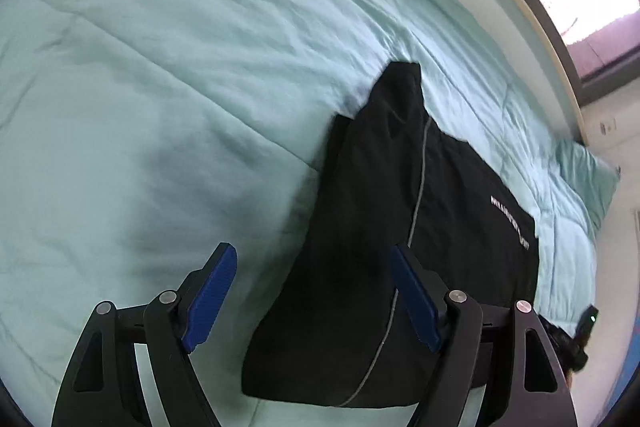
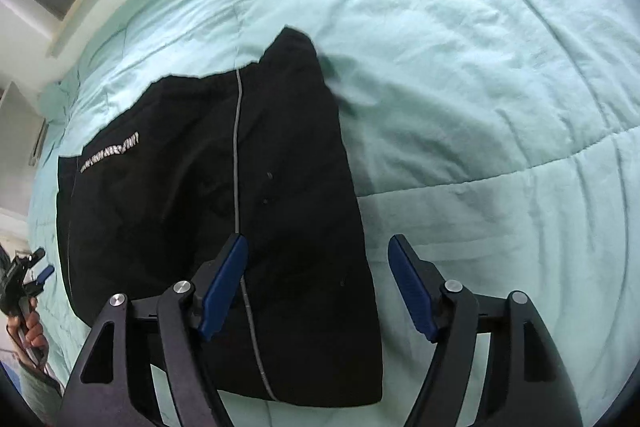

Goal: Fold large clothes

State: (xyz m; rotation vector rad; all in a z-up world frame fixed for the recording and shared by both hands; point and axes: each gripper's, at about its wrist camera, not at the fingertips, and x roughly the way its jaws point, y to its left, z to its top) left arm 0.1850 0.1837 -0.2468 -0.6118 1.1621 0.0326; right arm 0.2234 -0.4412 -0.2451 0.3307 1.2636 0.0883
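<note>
A black garment (image 1: 448,227) with a thin grey stripe and a line of white lettering lies folded into a thick rectangle on the bed, one narrow end sticking out at the far side. My left gripper (image 1: 311,249) hovers open over its left edge, nothing between the blue pads. In the right wrist view the same garment (image 2: 180,187) fills the middle left. My right gripper (image 2: 317,238) stands open above its right edge, also with nothing between its pads. A hand at the far left of that view holds the left gripper (image 2: 38,269).
A pale green quilted comforter (image 1: 160,87) covers the whole bed around the garment. A matching pillow (image 1: 592,171) lies at the far right end. A window (image 1: 588,7) and a pale wall ledge run along the bed's far side.
</note>
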